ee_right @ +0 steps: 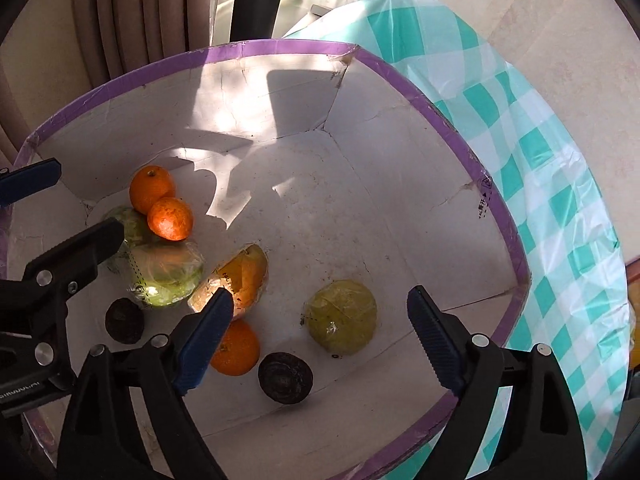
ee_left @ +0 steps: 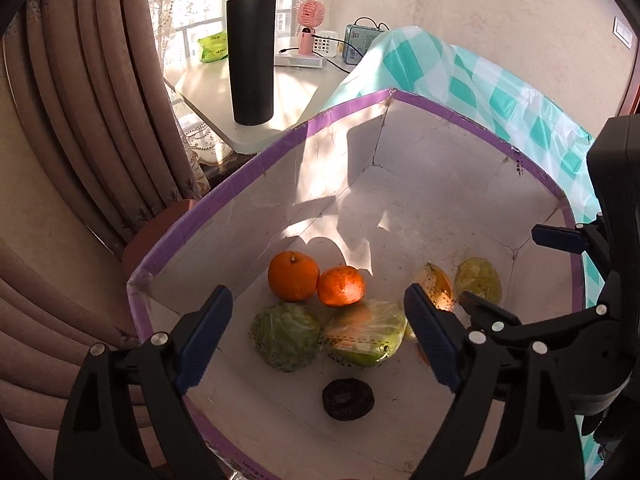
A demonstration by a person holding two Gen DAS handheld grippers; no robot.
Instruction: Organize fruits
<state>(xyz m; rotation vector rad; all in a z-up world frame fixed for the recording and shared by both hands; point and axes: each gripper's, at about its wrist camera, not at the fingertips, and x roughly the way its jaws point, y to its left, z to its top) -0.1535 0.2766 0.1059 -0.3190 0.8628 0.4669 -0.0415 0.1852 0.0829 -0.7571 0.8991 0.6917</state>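
Observation:
A white cardboard box with a purple rim [ee_left: 240, 184] [ee_right: 460, 136] holds the fruit. Two oranges [ee_left: 293, 276] [ee_right: 170, 218] lie together, a third orange [ee_right: 236, 350] lies nearer. Wrapped green fruits [ee_left: 286, 336] [ee_right: 342, 316], a wrapped yellow-orange fruit [ee_right: 240, 276] and dark round fruits [ee_left: 348, 400] [ee_right: 285, 378] lie on the floor. My left gripper [ee_left: 318, 340] is open and empty above the box. My right gripper [ee_right: 320, 336] is open and empty above the box, also showing in the left wrist view [ee_left: 516, 268].
A green-checked cloth [ee_left: 500, 92] [ee_right: 560, 200] covers the surface to the right. A black flask [ee_left: 251, 56] stands on a white table [ee_left: 304, 80] behind the box with a pink fan [ee_left: 310, 28]. Brown curtains [ee_left: 88, 100] hang at left.

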